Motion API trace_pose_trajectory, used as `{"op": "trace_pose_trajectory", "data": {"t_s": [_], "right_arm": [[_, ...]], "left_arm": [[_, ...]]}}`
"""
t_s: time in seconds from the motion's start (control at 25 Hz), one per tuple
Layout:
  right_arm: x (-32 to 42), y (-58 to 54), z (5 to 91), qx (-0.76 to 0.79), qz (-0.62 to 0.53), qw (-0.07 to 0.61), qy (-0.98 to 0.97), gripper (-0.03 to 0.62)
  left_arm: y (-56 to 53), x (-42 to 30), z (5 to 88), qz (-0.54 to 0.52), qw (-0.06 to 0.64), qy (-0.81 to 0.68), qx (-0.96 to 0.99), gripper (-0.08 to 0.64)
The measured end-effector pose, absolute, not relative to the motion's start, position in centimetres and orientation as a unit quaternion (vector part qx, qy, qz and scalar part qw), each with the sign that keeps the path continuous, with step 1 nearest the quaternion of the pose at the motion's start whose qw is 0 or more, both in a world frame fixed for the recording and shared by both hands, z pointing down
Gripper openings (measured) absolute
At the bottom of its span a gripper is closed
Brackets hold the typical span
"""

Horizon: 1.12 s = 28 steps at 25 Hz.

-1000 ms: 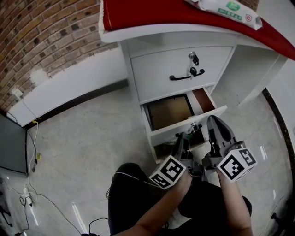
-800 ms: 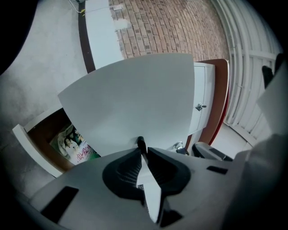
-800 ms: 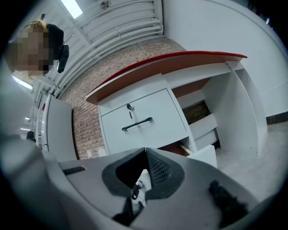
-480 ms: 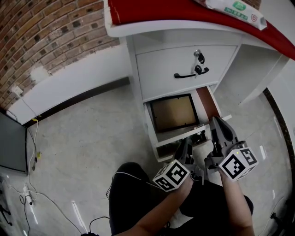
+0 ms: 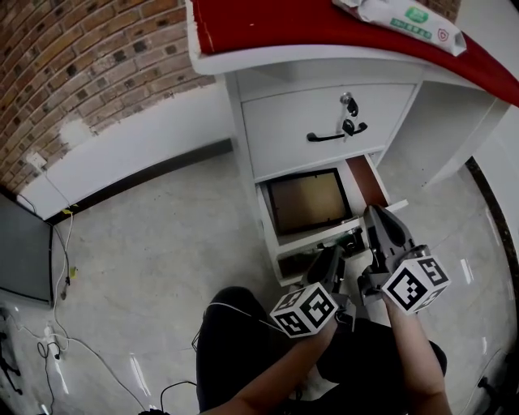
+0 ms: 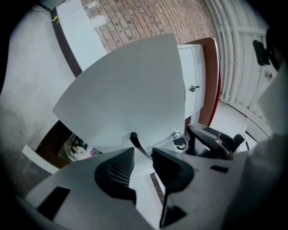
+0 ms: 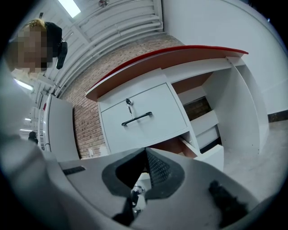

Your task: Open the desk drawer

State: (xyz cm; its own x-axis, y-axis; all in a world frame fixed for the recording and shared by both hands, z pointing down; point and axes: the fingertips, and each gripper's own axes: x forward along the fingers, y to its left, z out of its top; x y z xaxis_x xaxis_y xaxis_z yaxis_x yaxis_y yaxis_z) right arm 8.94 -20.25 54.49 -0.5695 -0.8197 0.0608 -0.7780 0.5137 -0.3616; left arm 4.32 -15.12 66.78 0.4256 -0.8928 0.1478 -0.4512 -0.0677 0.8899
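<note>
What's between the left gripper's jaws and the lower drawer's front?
Only the black handle, in the left gripper view: it stands in the gap of the left gripper, whose jaws have just been opening; neither jaw presses it.

The lower drawer [image 5: 312,238] stands pulled open beneath the closed upper drawer [image 5: 324,130] of the white desk [image 5: 324,58].

A red brick wall [image 5: 81,57] rose above a white lower band [image 5: 138,146] and a dark skirting strip [image 5: 154,175]. The pale, mottled floor [image 5: 146,259] shone with glare and carried loose cables [image 5: 49,348]. A white desk [image 5: 438,126] had a red top. A ceiling strip light [image 7: 72,6] glowed.
</note>
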Motion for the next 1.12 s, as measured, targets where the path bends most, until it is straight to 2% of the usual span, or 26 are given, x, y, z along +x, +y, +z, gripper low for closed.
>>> {"op": "trace_pose_trajectory", "data": {"t_s": [0.32,0.48,0.72,0.92,1.12], "right_arm": [[8.6,-21.1,53.8,-0.456,-0.17,0.068,0.871,0.014],[9.7,-21.3,52.9,-0.465,-0.162,0.079,0.866,0.014],[11.4,-21.4,51.8,-0.48,-0.158,0.092,0.858,0.014],[11.3,-21.5,50.9,-0.47,-0.147,0.097,0.865,0.014],[10.4,-21.6,50.9,-0.453,-0.141,0.089,0.876,0.014]], "left_arm": [[-12.5,4.8,64.8,-0.205,0.489,-0.444,0.722,0.117],[-11.6,5.7,62.2,-0.2,0.473,-0.406,0.756,0.067],[-12.2,6.0,57.2,-0.19,0.392,-0.373,0.819,0.014],[-13.5,5.5,52.8,-0.18,0.3,-0.367,0.862,0.011],[-14.4,5.1,51.0,-0.167,0.264,-0.369,0.876,0.011]]}}
